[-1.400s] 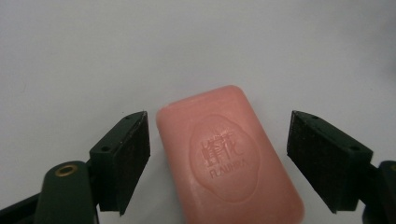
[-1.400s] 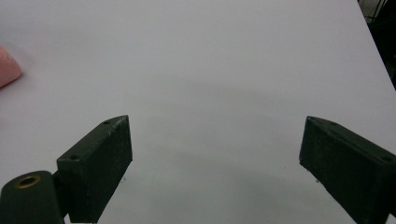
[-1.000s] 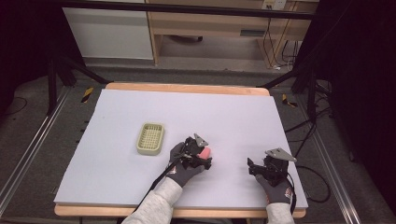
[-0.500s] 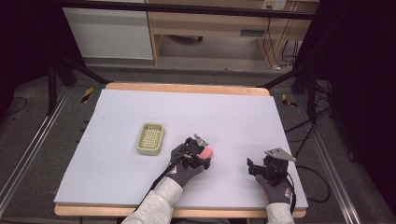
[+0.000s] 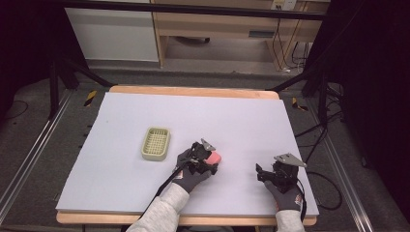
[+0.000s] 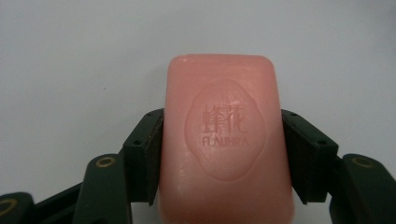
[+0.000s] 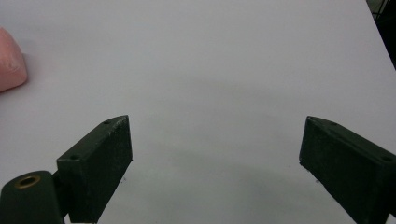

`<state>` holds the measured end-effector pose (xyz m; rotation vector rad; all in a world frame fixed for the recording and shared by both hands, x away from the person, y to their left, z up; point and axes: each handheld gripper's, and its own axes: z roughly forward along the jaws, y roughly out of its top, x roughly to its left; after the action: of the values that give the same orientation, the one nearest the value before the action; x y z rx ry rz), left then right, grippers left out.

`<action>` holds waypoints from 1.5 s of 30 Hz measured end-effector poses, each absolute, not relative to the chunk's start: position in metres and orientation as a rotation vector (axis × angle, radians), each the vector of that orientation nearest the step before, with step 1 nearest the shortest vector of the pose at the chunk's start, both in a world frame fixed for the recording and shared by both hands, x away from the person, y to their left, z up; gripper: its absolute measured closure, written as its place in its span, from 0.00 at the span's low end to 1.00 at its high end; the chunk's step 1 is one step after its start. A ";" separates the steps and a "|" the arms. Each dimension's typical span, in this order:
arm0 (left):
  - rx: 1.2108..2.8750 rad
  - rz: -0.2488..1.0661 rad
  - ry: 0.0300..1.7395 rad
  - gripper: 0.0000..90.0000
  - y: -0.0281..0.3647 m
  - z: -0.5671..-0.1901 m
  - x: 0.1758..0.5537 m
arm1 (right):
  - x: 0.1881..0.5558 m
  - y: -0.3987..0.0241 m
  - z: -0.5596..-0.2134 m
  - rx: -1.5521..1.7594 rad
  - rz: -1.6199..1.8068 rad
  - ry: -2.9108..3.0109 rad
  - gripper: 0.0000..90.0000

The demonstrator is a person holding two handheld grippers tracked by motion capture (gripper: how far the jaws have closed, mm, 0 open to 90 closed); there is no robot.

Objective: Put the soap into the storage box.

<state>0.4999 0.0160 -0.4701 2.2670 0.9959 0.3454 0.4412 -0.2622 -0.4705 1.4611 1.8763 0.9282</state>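
Clamping a pink rectangular bar of soap (image 6: 225, 144) by its two long sides, the left gripper (image 6: 224, 154) has both black jaws pressed flat against it, one on each side. The soap's stamped oval emblem faces the camera in the left gripper view, and its rounded far end reaches out past the jaw tips over the pale lavender tabletop (image 6: 70, 56). In the high view the soap (image 5: 213, 157) shows as a pink patch at the front of the left gripper (image 5: 205, 159), held by a dark-gloved left hand (image 5: 189, 174) near the table's middle front.

The right gripper (image 7: 215, 163) has its jaws wide apart with nothing between them, only bare surface. A corner of the soap (image 7: 10, 60) appears at the far left edge of the right gripper view. From above, the right gripper (image 5: 270, 174) sits near the table's front right, well apart from the left one.

A cream-coloured slotted plastic soap dish (image 5: 155, 143) lies just left of the left hand, apart from it. Open tabletop (image 5: 232, 116) stretches beyond both grippers to the far wooden edge (image 5: 193, 90).
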 end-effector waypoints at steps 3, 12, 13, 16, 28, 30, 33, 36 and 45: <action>2.267 0.350 0.992 0.41 0.016 -0.470 0.499 | 0.441 -0.263 -0.471 1.459 0.927 1.876 0.11; 2.251 0.350 0.964 0.41 0.022 -0.457 0.494 | 0.441 -0.262 -0.471 1.464 0.931 1.875 0.11; 2.255 0.352 0.961 0.41 0.023 -0.455 0.494 | 0.441 -0.262 -0.471 1.462 0.929 1.875 0.11; 2.252 0.353 0.958 0.41 0.027 -0.452 0.492 | 0.441 -0.262 -0.471 1.461 0.930 1.874 0.11; 2.218 0.321 0.938 0.41 0.054 -0.434 0.488 | 0.441 -0.262 -0.471 1.462 0.928 1.873 0.11; 2.215 0.329 0.934 0.41 0.058 -0.431 0.486 | 0.441 -0.262 -0.471 1.462 0.925 1.873 0.11; 2.215 0.336 0.929 0.41 0.063 -0.428 0.484 | 0.441 -0.262 -0.471 1.462 0.924 1.874 0.11; 2.217 0.343 0.927 0.41 0.069 -0.424 0.483 | 0.441 -0.262 -0.471 1.461 0.924 1.873 0.11; 2.203 0.338 0.936 0.41 0.088 -0.420 0.478 | 0.441 -0.262 -0.471 1.463 0.923 1.872 0.11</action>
<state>0.4784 0.0881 -0.4204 2.2031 0.9363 0.3376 0.4409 -0.2625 -0.4708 1.4633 1.8719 0.9232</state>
